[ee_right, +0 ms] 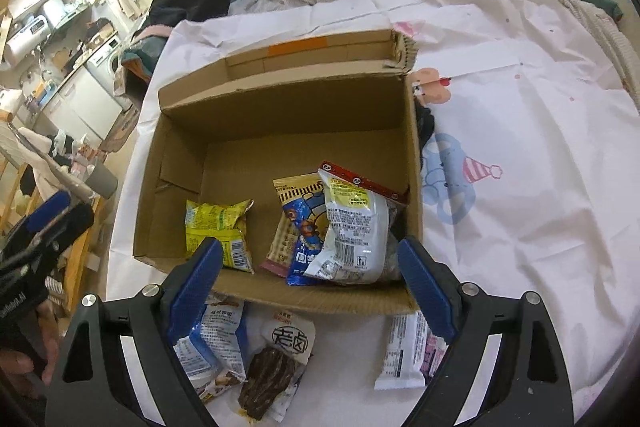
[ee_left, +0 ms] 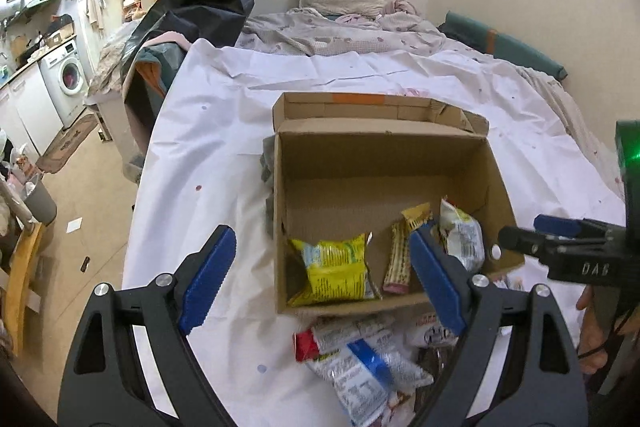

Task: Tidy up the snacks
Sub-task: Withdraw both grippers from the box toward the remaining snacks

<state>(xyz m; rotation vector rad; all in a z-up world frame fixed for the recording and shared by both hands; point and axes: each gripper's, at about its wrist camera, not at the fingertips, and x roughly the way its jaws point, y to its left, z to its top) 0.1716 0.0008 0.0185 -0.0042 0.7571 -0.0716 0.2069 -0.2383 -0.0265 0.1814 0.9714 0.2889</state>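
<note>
Hovering wide and empty: left gripper (ee_left: 320, 279) and right gripper (ee_right: 310, 287), both tilted down over the near rim of the cardboard box (ee_right: 280, 131).

Box, flaps open, on a white sheet (ee_left: 208, 155) covering the bed. Contents: yellow snack packet (ee_right: 218, 231) at 9 o'clock on the floor; white packet (ee_right: 352, 227) leaning on a blue-and-yellow packet (ee_right: 298, 215) at 3 o'clock. Probably dropped in loose, not yet squared up.

Unsorted stock outside, at 6 o'clock of the box: blue-and-white packet (ee_right: 212, 343), clear packet of dark braised snack (ee_right: 272, 371), pink-and-white packet (ee_right: 408, 351). Likely staged close for short reaches.

Obscured: right gripper's pads cover the corners of two packets; the red-edged item beneath the white packet cannot be identified; labels mostly illegible.
</note>
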